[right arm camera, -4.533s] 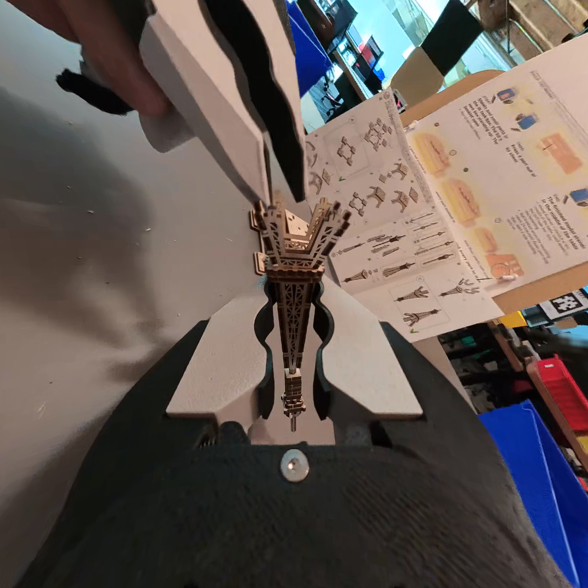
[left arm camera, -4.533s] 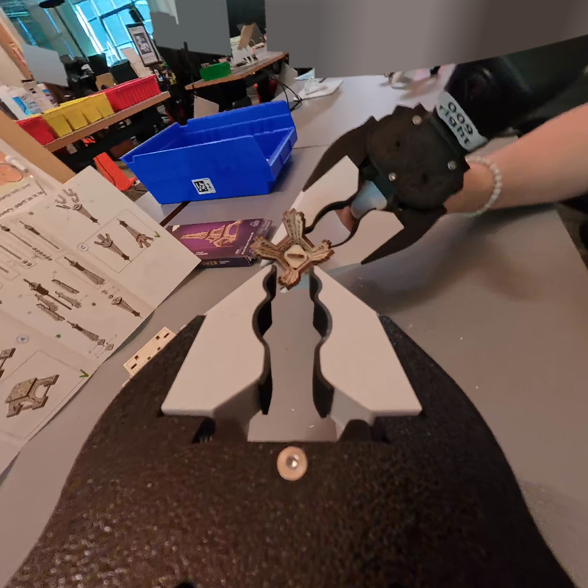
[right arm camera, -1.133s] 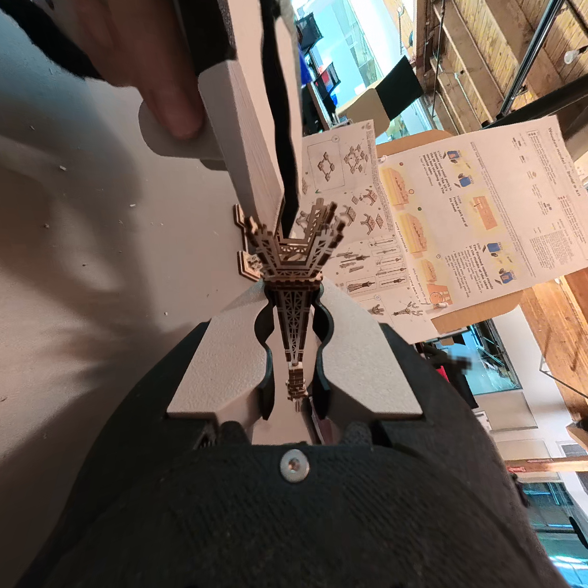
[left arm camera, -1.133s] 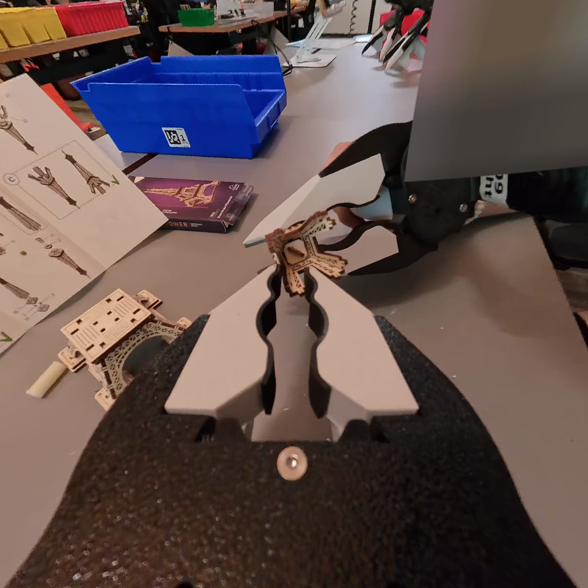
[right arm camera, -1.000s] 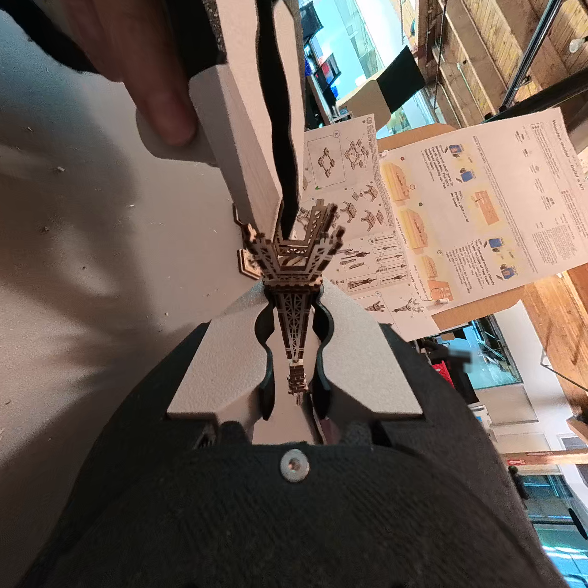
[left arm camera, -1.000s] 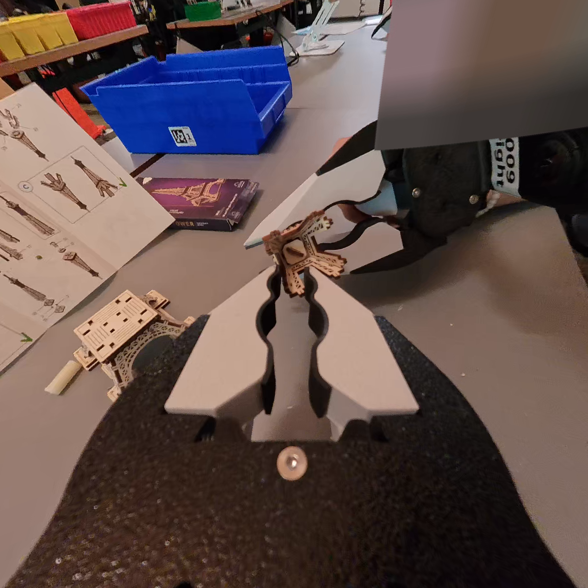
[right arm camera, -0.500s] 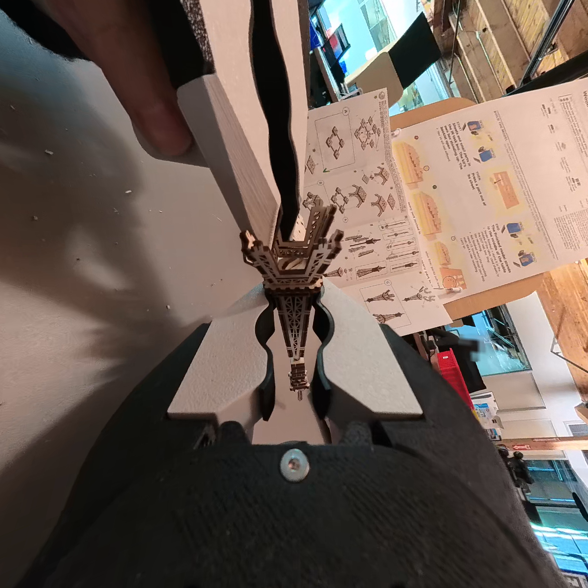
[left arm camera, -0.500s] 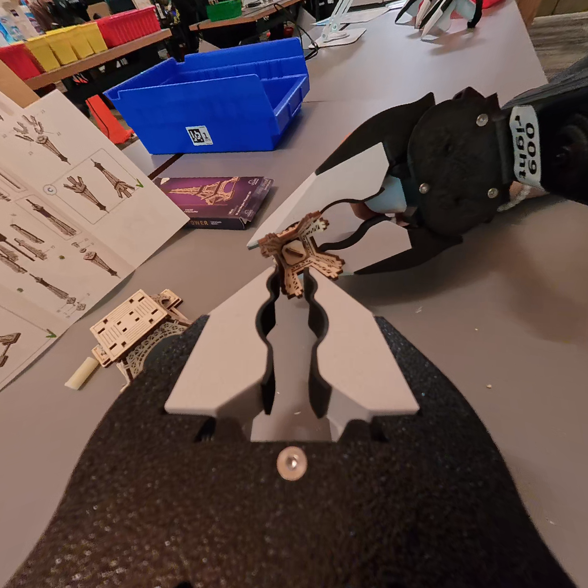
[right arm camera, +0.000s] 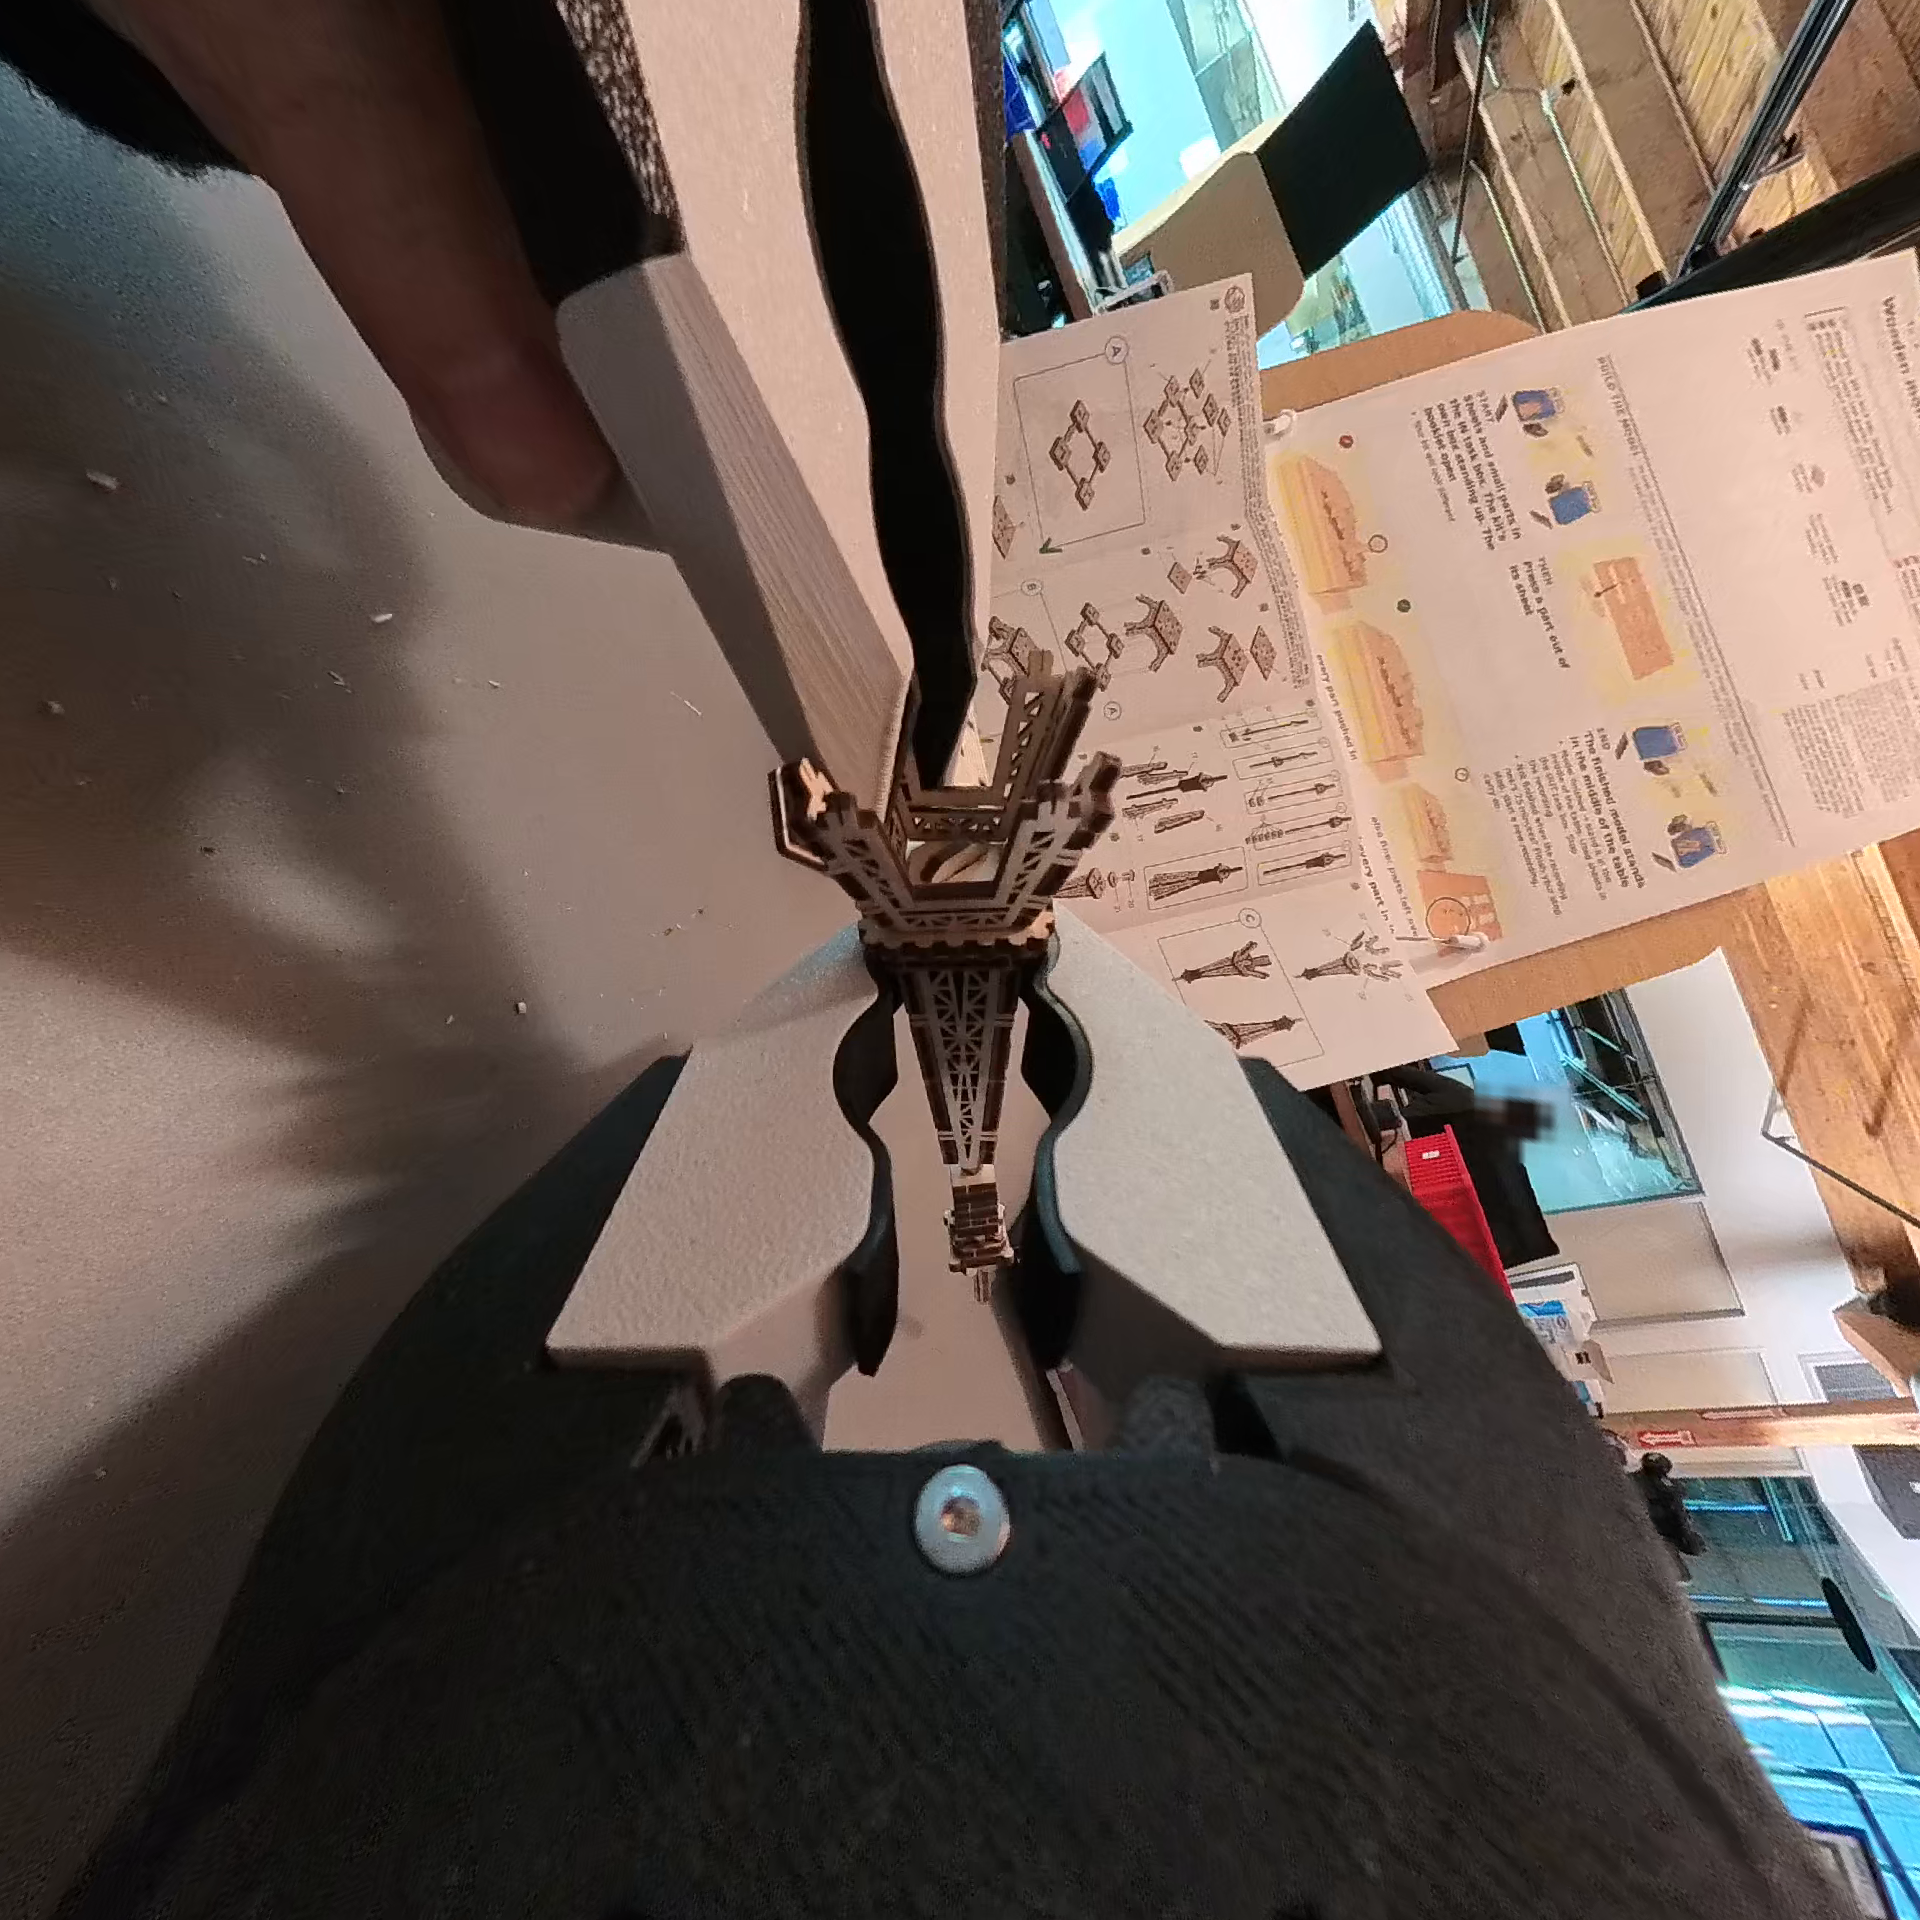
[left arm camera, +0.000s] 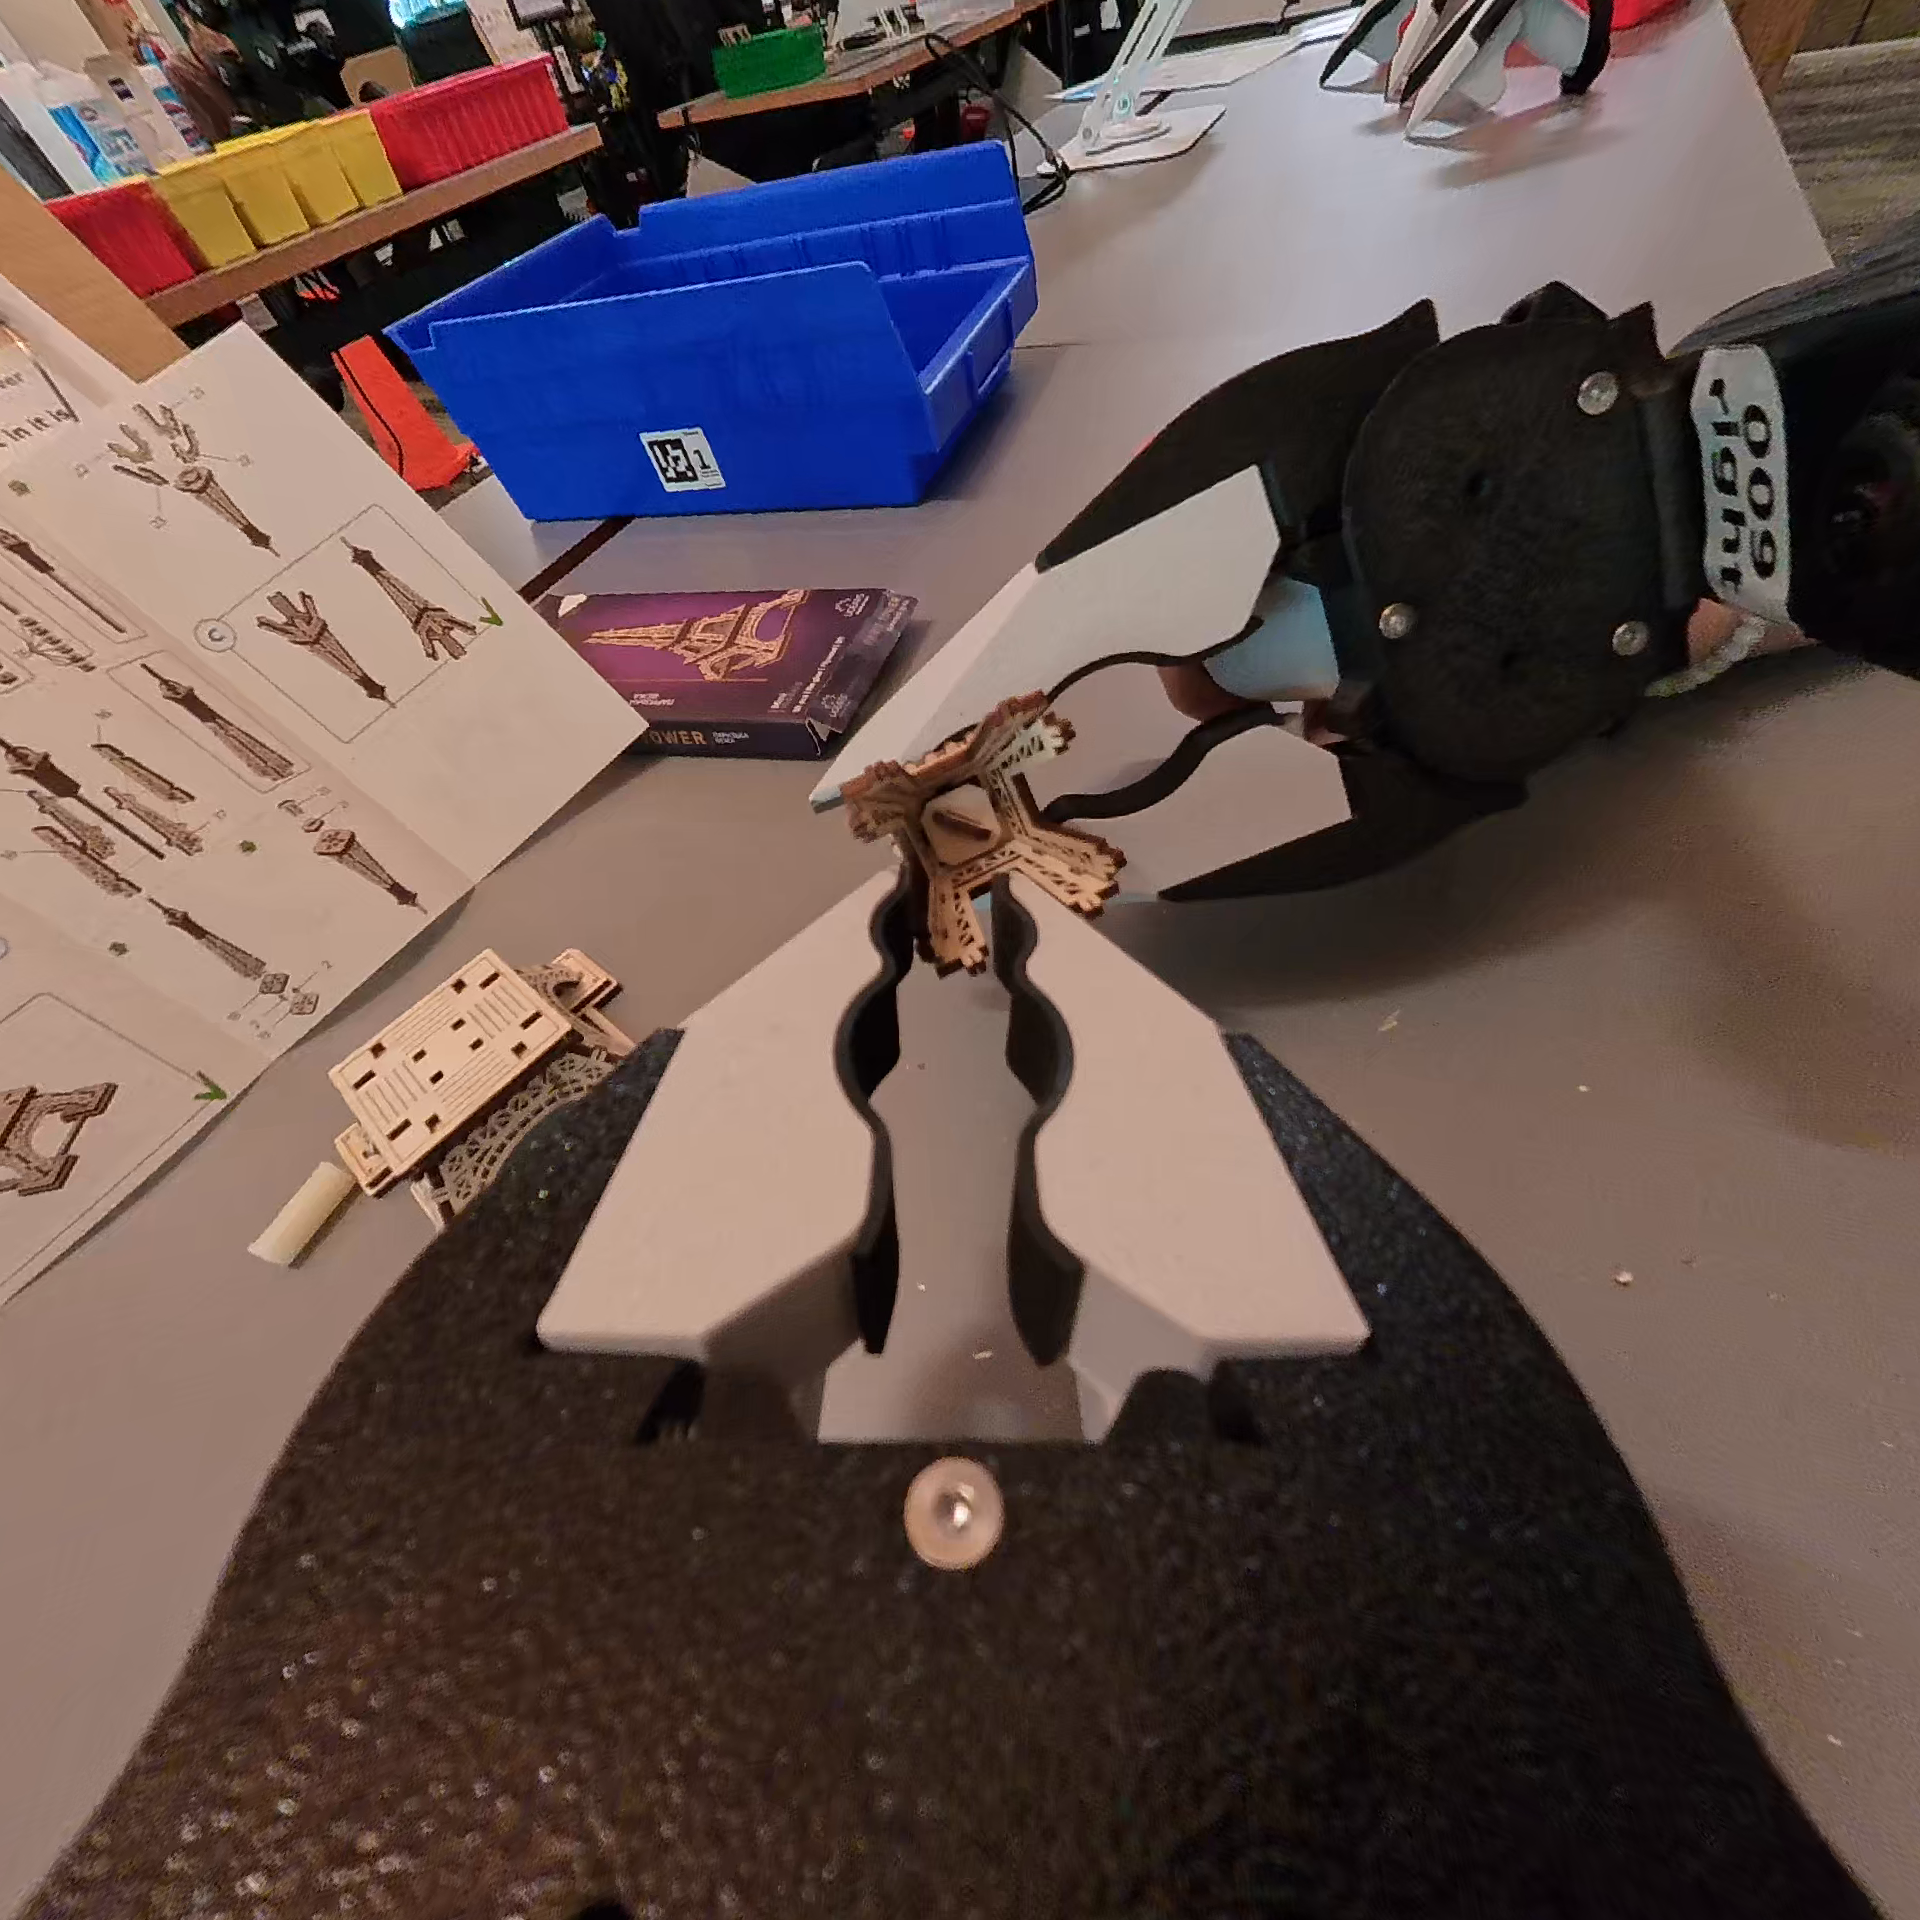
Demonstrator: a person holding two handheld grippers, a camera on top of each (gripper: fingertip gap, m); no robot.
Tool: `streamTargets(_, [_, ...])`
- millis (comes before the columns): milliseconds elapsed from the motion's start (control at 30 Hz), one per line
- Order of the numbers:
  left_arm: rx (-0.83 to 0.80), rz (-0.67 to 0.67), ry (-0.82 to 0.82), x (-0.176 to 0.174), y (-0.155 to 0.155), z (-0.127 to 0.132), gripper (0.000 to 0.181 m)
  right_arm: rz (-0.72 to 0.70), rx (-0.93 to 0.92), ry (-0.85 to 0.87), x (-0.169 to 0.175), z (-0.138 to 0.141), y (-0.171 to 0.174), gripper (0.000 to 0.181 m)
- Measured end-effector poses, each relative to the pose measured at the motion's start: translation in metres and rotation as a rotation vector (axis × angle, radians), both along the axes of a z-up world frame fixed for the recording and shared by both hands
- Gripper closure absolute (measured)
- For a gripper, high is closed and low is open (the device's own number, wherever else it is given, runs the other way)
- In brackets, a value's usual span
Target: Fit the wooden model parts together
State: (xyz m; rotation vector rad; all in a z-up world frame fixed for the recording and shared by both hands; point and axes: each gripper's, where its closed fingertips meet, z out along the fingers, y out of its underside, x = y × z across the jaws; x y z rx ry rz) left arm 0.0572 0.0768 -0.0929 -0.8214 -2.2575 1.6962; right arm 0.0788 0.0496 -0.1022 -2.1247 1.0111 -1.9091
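Note:
My right gripper (right arm camera: 956, 935) is shut on the slim upper section of a wooden lattice tower (right arm camera: 961, 1049). The spire points back toward the camera and the four splayed legs (right arm camera: 935, 831) point forward. In the left wrist view the legs (left arm camera: 982, 826) face me. My left gripper (left arm camera: 948, 904) has its tips closed around one lower leg. It reaches in from above in the right wrist view (right arm camera: 935, 748). The right gripper (left arm camera: 997, 842) comes in from the right. The arched wooden tower base (left arm camera: 468, 1070) lies apart on the grey table (left arm camera: 1455, 1143), left of my left gripper.
Instruction sheets (left arm camera: 260, 727) lie at the left and show propped behind in the right wrist view (right arm camera: 1558, 623). A purple box (left arm camera: 727, 665) and a blue bin (left arm camera: 727, 343) sit beyond. A small cream stick (left arm camera: 296, 1226) lies by the base. Spare grippers (left arm camera: 1455, 52) rest far back. Left and right tips are no more than a few centimetres apart.
Both grippers keep hold of the tower section. The pair has shifted over the table, and the arched base has come into the left wrist view since 4.5 s ago.

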Motion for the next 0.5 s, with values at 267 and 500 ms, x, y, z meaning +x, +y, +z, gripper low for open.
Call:
streamTargets(267, [-0.025,0.014,-0.033,0.0,-0.001,0.0,0.17,-0.007,-0.023,-0.002,-0.001,0.003,-0.001,0.165])
streamTargets(500, [-0.092,-0.022,0.141,0.003,0.005,0.038,0.153,0.061,0.255,0.015,0.002,0.005,-0.002,0.163])
